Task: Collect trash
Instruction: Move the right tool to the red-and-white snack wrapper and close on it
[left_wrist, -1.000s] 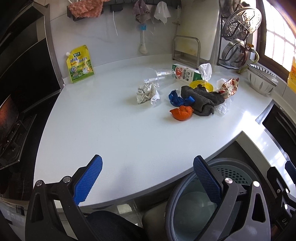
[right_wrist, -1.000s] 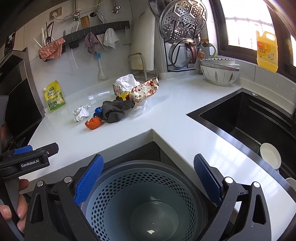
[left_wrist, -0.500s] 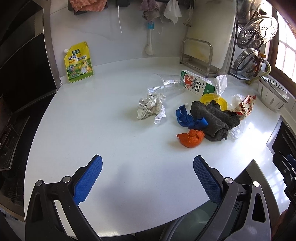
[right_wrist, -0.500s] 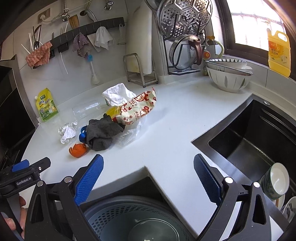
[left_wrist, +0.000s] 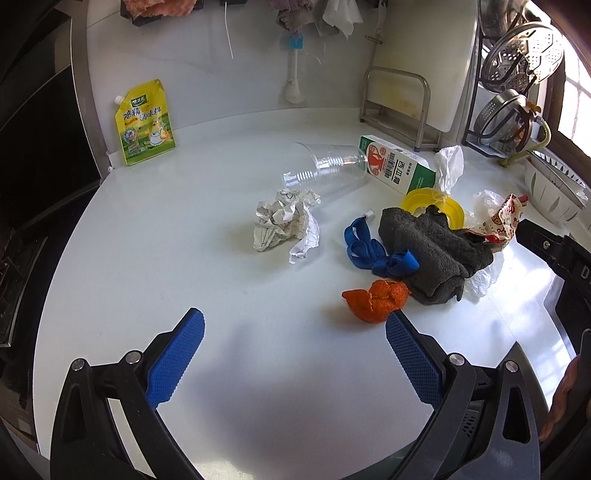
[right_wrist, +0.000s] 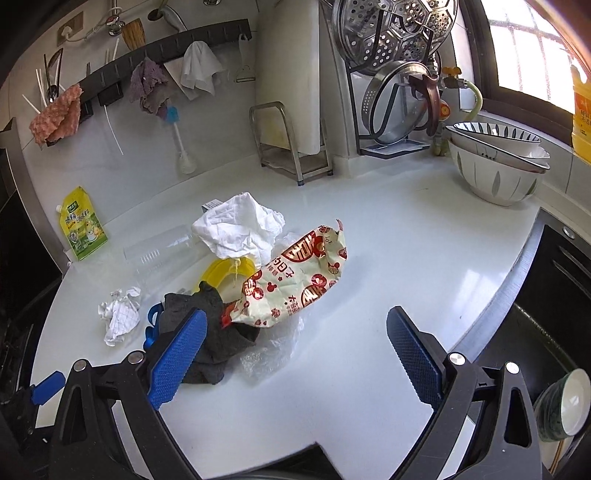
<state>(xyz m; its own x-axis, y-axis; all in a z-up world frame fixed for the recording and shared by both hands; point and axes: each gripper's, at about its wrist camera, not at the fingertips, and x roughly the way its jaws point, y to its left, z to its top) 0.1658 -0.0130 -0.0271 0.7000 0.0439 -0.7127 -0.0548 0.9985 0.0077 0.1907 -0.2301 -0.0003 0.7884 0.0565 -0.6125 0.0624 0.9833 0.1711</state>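
A pile of trash lies on the white counter (left_wrist: 184, 258). In the left wrist view I see crumpled paper (left_wrist: 284, 225), a clear plastic cup (left_wrist: 325, 168) on its side, a green and red carton (left_wrist: 397, 168), a blue strap (left_wrist: 373, 253), orange peel (left_wrist: 376, 301), a dark grey cloth (left_wrist: 432, 251) and a yellow lid (left_wrist: 417, 201). My left gripper (left_wrist: 295, 332) hovers open, its right fingertip just short of the peel. In the right wrist view a red-patterned wrapper (right_wrist: 299, 280), white tissue (right_wrist: 236, 229) and clear plastic film (right_wrist: 273, 350) lie ahead of my open right gripper (right_wrist: 295, 328); its left finger overlaps the grey cloth (right_wrist: 221, 332).
A yellow seasoning pouch (left_wrist: 146, 123) leans on the back wall. A metal stand (right_wrist: 291, 144), a rack of pot lids (right_wrist: 399, 74) and stacked bowls (right_wrist: 498, 162) line the back right. A dark sink (right_wrist: 546, 314) with a bowl (right_wrist: 565, 402) lies to the right.
Both grippers have moved up from over the grey bin and forward over the counter toward the trash pile. The bin has dropped out of both views. Both stay open.
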